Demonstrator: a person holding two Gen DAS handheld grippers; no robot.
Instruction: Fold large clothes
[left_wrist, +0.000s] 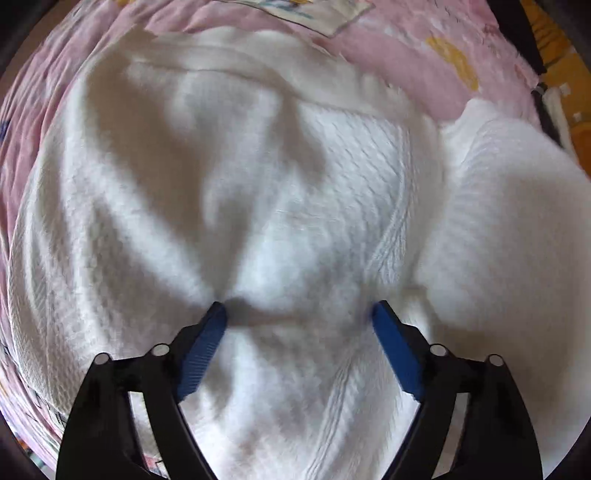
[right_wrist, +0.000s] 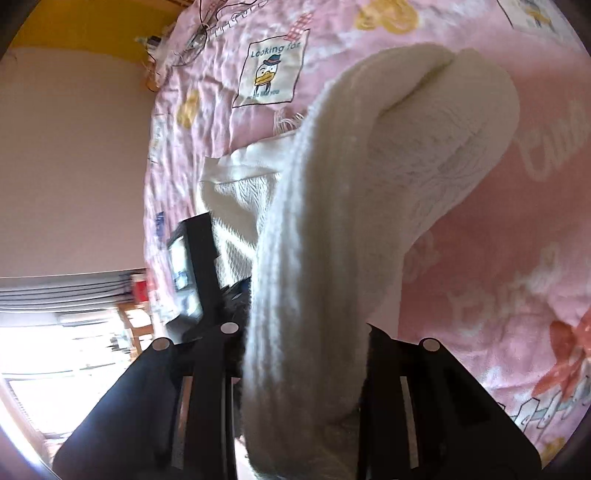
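My left gripper (left_wrist: 298, 314) hovers, jaws spread wide and empty, over a thick white textured-knit sweater (left_wrist: 236, 206) spread across the bed's pink cartoon-print quilt (left_wrist: 399, 40), rumpled cloth between the tips. My right gripper (right_wrist: 303, 332) has clamped a bunched sleeve or edge, seemingly lifted. Soft, limp, fairly heavy knit: best pinched at seams or ribbed hems.

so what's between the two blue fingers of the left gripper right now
Only the white knitted sweater: a stretch of it fills the gap of the open left gripper, with nothing else there. The left wrist view shows this.
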